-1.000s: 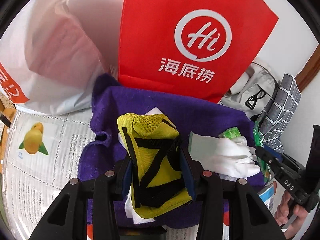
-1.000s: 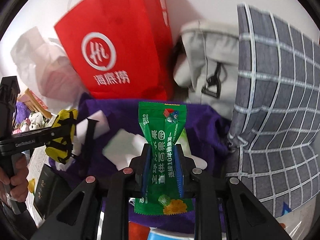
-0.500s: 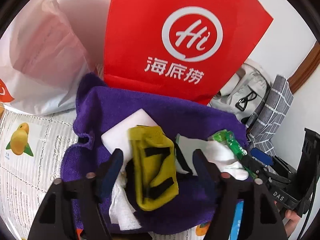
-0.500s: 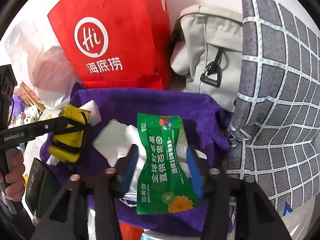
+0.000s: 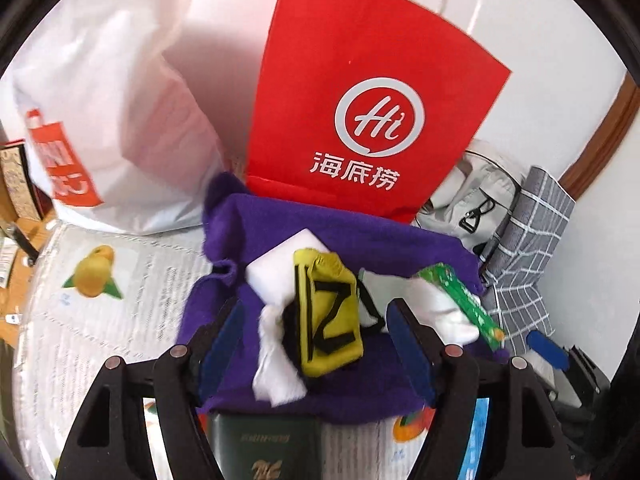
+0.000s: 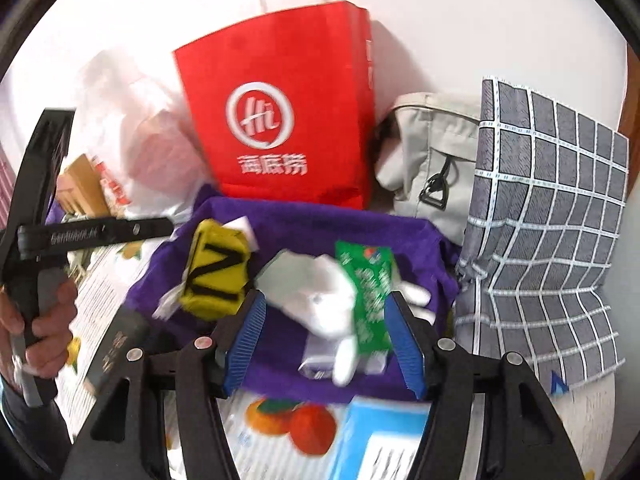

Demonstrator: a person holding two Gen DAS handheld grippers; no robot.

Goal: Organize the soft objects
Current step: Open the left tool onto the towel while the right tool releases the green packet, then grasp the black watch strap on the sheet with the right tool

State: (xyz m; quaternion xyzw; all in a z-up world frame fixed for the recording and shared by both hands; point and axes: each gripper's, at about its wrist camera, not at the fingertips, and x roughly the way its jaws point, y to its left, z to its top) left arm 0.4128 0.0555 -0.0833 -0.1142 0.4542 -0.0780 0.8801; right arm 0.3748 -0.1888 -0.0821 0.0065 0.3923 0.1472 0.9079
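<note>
A purple towel (image 5: 360, 240) (image 6: 320, 224) lies spread on the table and bears the soft things. A yellow mesh pouch with black straps (image 5: 326, 320) (image 6: 218, 276) lies on it over white tissue (image 5: 276, 364) and a white sponge block (image 5: 280, 272). A white glove (image 5: 436, 312) (image 6: 320, 300) and a green snack packet (image 5: 460, 300) (image 6: 368, 300) lie to the right. My left gripper (image 5: 316, 344) is open, drawn back from the pouch. My right gripper (image 6: 324, 340) is open, with the glove and packet lying between its fingers.
A red paper bag (image 5: 368, 120) (image 6: 280, 112) stands behind the towel, a white plastic bag (image 5: 100, 120) to its left. A grey bag (image 6: 432, 168) and grey checked cloth (image 6: 544, 220) are at the right. A dark green booklet (image 5: 264, 440) and blue box (image 6: 384, 440) lie in front.
Both grippers opened and let go: the left released the yellow pouch, the right the green packet, both onto the purple towel. Both grippers have since pulled back.
</note>
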